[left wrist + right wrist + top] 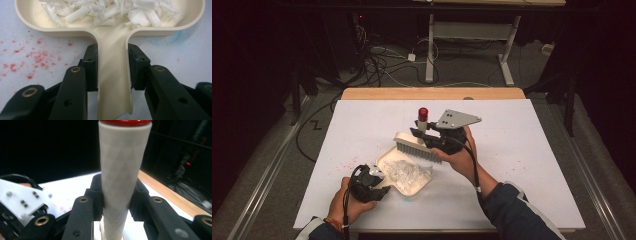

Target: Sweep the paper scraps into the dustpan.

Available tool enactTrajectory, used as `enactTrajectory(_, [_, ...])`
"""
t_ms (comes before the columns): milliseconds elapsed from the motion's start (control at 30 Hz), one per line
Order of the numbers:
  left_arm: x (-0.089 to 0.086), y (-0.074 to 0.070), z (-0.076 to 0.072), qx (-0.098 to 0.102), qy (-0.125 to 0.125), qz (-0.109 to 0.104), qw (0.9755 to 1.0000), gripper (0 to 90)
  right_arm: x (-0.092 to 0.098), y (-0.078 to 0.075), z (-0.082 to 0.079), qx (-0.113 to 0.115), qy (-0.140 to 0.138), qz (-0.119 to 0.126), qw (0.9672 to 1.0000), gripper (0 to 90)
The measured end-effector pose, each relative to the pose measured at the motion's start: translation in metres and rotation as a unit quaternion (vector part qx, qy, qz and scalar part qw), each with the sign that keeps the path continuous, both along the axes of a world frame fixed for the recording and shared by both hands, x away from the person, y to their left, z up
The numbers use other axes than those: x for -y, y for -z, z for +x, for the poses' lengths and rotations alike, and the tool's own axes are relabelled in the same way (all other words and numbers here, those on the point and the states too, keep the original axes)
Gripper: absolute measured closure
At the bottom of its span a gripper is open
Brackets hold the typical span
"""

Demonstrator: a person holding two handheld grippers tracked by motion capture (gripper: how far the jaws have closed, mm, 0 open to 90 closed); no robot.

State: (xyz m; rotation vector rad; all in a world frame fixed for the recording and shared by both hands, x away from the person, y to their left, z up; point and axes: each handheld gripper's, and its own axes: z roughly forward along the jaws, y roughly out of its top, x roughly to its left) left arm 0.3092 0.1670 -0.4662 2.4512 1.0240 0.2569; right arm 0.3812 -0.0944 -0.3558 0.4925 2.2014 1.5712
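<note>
High view: brush (414, 146) at frame centre, bristles down over the dustpan (404, 172), handle upright with its red cap on top. Right gripper (424, 134) jaws clamp that handle; hand raised off the table (522, 150). Left gripper (379, 182) at lower left, low, jaws clamped on the dustpan handle, which points toward the person. Left gripper view adds white shreds (110, 11) in the pan and red specks (37, 60) on the table.

Your cream dustpan (113, 82) carries white paper shreds (110, 11); the brush (414, 145) shows a white handle (122, 182), red cap (423, 112), grey bristles; red speckles (35, 58) dot your white surface (522, 150); black tongs.
</note>
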Motion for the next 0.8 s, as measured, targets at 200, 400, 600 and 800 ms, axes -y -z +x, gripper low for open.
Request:
enactTrajectory(200, [0.002, -0.001, -0.004, -0.003, 0.009, 0.008, 0.9999, 63.3, 0.044, 0.004, -0.007, -0.026, 0.044, -0.004, 0.9987, 69.9])
enactTrajectory(400, [0.007, -0.002, -0.006, -0.001, 0.001, 0.019, 0.9998, 63.3, 0.056, 0.014, -0.029, 0.008, 0.083, -0.073, 0.9939, 69.9])
enactTrajectory(600, [0.011, -0.003, -0.008, -0.003, -0.005, 0.021, 0.9998, 63.3, 0.047, 0.024, -0.044, -0.008, 0.069, -0.089, 0.9937, 69.9])
enactTrajectory(800, [0.014, -0.005, -0.009, -0.002, -0.01, 0.02, 0.9998, 63.3, 0.026, 0.028, -0.062, -0.011, 0.032, -0.08, 0.9962, 69.8])
